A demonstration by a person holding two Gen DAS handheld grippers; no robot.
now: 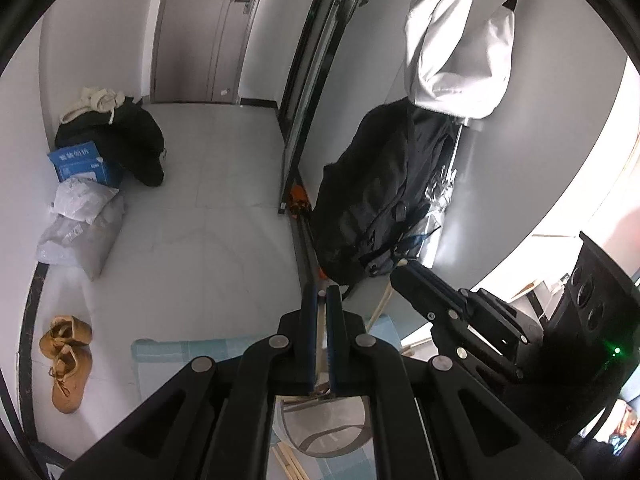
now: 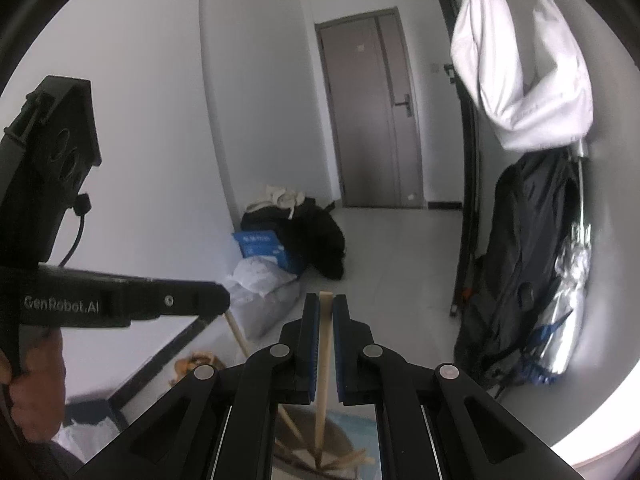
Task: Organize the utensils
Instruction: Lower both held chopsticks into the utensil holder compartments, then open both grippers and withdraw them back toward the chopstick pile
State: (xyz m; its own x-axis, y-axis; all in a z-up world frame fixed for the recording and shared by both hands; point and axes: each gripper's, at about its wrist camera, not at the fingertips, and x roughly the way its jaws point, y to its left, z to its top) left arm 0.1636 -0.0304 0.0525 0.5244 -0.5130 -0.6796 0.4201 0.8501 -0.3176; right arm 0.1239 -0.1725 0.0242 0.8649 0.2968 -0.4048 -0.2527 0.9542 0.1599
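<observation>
Your right gripper (image 2: pixel 326 306) is clamped on a pale chopstick (image 2: pixel 323 360) pointing toward 12 o'clock. Your left gripper (image 1: pixel 323 300) is closed too, apparently pinching another chopstick (image 1: pixel 321 344), though it is hard to see. More chopsticks (image 2: pixel 344 460) lie at 6 o'clock below.

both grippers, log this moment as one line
left gripper: shut on chopstick | right gripper: shut on wooden chopstick | both above mesh holder | stage: carrying
</observation>
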